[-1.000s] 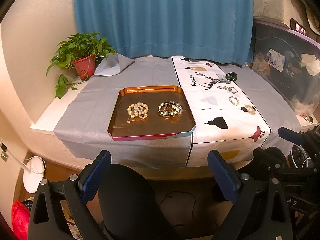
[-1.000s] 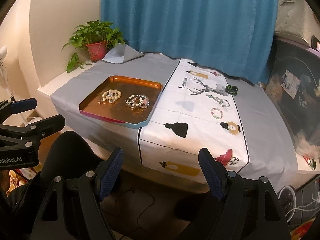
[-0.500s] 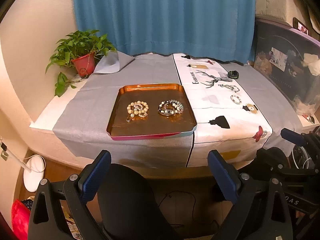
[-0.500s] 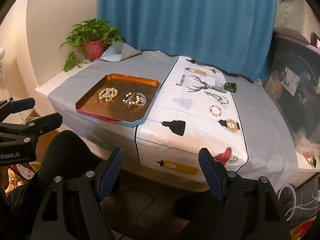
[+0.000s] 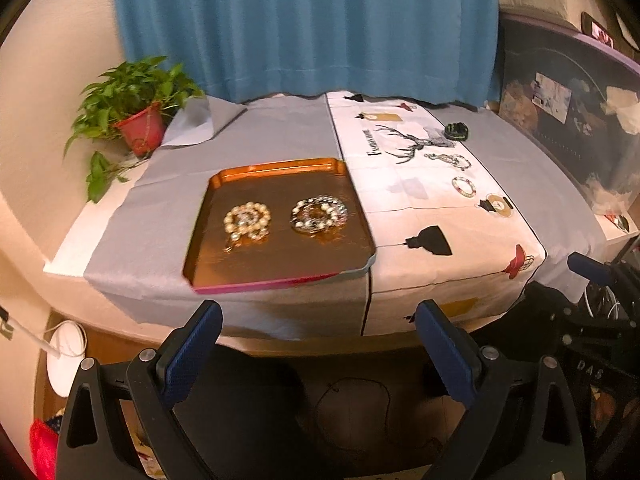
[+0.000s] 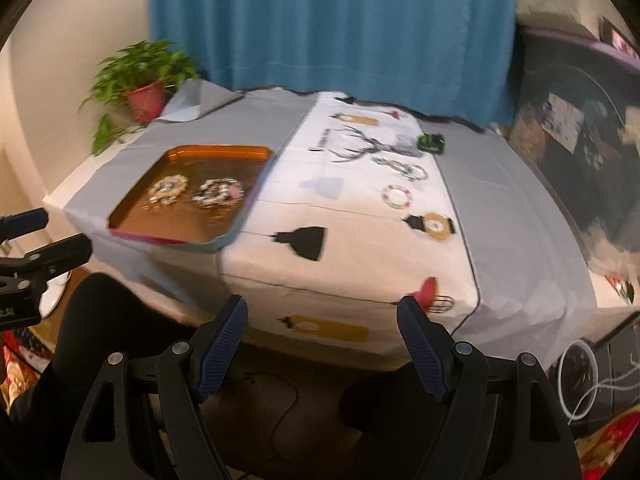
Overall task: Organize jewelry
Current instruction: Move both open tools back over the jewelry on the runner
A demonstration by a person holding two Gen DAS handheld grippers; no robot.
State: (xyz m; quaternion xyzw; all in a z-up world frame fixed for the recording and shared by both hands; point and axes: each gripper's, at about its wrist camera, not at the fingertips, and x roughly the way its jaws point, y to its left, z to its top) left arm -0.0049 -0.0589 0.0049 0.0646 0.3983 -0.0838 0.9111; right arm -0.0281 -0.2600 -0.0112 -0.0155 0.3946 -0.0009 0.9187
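An orange tray [image 5: 280, 268] [image 6: 132, 216] lies on the grey cloth and holds a pearl bracelet [image 5: 246, 220] [image 6: 168, 189] and a dark mixed-bead bracelet [image 5: 319, 214] [image 6: 218, 193]. On the white printed runner [image 5: 416, 216] lie a silvery chain bracelet [image 5: 448, 159] [image 6: 402, 168], a small colourful ring bracelet [image 5: 464, 185] [image 6: 397, 197] and a dark green bracelet [image 5: 457, 131] [image 6: 430, 142]. My left gripper [image 5: 318, 344] and right gripper [image 6: 322, 332] are both open and empty, held in front of the table's near edge.
A potted plant [image 5: 132, 116] stands at the table's back left. A blue curtain [image 5: 304, 28] hangs behind. A dark storage bin [image 5: 568, 128] stands to the right. A black chair back [image 5: 248, 412] is below the table edge.
Both grippers have moved forward toward the table, so the tray and runner look larger. The right view has swung slightly right. The jaws stay open.
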